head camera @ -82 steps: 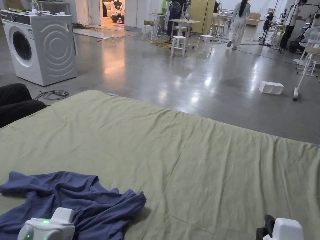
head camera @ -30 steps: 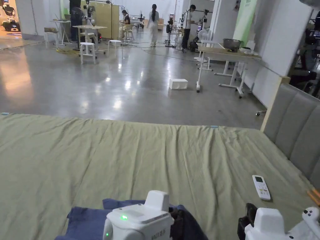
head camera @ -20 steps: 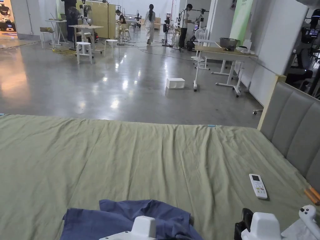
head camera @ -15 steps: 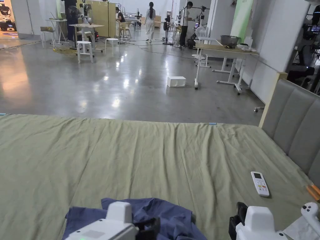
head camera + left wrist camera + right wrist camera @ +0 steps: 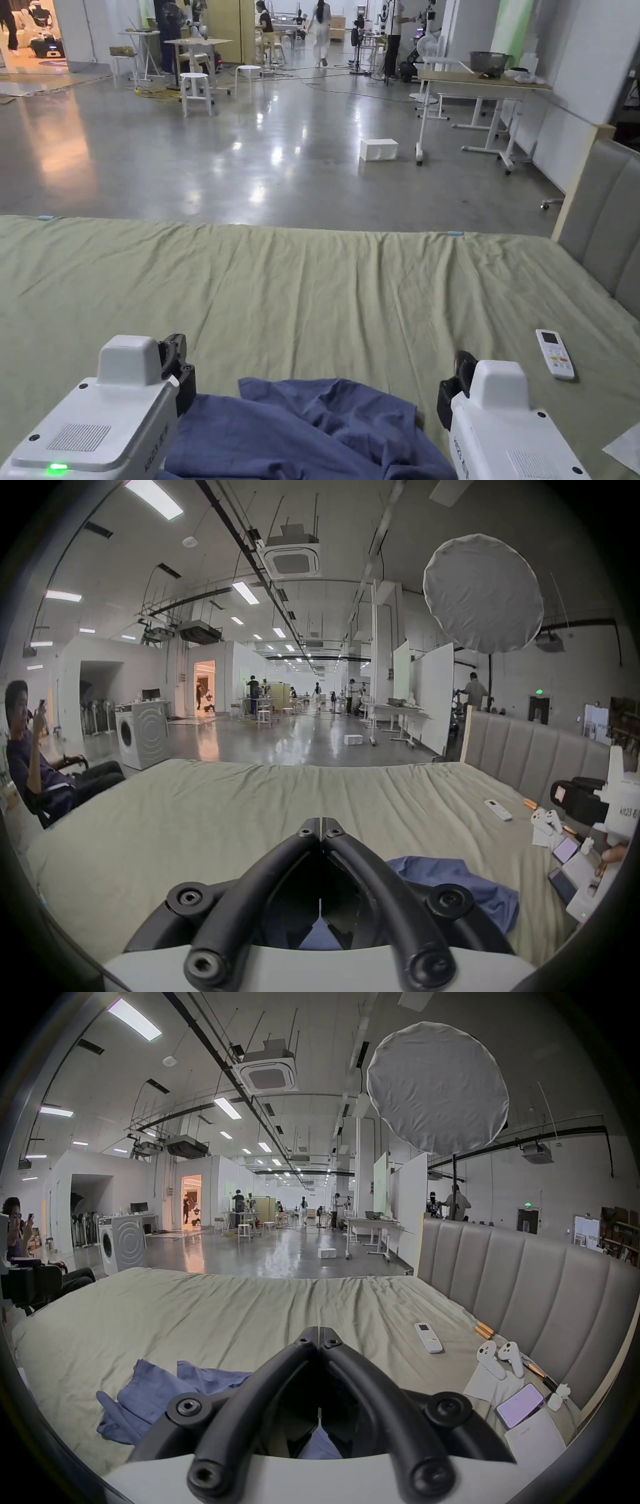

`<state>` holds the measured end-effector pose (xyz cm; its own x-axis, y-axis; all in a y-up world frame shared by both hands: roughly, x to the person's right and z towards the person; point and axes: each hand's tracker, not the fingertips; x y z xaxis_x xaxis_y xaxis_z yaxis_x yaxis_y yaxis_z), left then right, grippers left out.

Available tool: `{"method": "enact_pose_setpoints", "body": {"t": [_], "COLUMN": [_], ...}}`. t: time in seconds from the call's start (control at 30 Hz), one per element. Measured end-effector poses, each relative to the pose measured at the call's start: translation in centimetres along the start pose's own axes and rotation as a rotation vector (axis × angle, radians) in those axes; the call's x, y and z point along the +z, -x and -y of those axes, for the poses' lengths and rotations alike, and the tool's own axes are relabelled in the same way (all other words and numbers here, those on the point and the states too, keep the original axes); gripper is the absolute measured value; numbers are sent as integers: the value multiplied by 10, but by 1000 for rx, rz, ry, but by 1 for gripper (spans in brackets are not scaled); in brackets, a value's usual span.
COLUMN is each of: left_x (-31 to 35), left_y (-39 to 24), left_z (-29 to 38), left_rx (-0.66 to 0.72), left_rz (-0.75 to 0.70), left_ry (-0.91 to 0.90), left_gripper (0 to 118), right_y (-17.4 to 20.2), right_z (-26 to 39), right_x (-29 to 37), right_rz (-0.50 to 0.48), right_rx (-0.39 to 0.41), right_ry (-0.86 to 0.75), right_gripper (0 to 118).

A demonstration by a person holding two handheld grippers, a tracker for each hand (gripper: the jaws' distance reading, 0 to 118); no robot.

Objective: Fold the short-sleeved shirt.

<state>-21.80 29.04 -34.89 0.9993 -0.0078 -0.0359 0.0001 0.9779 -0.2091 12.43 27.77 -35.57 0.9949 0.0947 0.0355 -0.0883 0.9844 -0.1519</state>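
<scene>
On the green bed (image 5: pixel 312 294) lies a blue shirt (image 5: pixel 306 431). It is bunched up and full of wrinkles, at the near edge of the bed, close to the person. It sits between the two grippers.

In the head view, the left gripper (image 5: pixel 177 369) is just left of the shirt. The right gripper (image 5: pixel 455 387) is just right of it. Both have white bodies and black jaws. A small green light glows on the left one.

In the left gripper view, the left gripper (image 5: pixel 321 826) has its jaws pressed together at the tips, with nothing between them. The shirt (image 5: pixel 460 885) lies below and to the right of them. The right gripper (image 5: pixel 568 793) is far off to the right.

In the right gripper view, the right gripper (image 5: pixel 318 1335) has its jaws pressed together too, and they hold nothing. The shirt (image 5: pixel 162 1390) lies below and to the left of them.

A white remote (image 5: pixel 555 354) lies on the bed to the right, well apart from the shirt. A grey headboard (image 5: pixel 609 225) stands at the right side of the bed. Near it are two white controllers (image 5: pixel 498 1361) and a phone (image 5: pixel 519 1406).

Past the bed is a shiny grey floor (image 5: pixel 262 144). A white box (image 5: pixel 378 149) sits on it. A washer (image 5: pixel 142 734) stands far to the left, and a person (image 5: pixel 31 753) sits beside the bed.
</scene>
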Motion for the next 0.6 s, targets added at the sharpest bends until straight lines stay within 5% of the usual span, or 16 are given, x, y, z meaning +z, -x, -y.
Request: {"method": "enact_pose_setpoints", "body": {"t": [0.2,0.47,0.6], "left_x": [0,-36,-54], "left_y": [21,60,68], "left_z": [7,65,100], "left_rx": [50,172,184], "left_rz": [-14,63,19], "left_ry": [56,468,597], "left_gripper": [0,2,71], "right_y": [8,8,5], "right_z": [-5,3,12], "right_x": [-2,-5,-7], "right_rz": [-21,-30,-29], "right_rx": [9,29,28], "right_ry": [-18,8,39], "right_gripper": [0,0,0]}}
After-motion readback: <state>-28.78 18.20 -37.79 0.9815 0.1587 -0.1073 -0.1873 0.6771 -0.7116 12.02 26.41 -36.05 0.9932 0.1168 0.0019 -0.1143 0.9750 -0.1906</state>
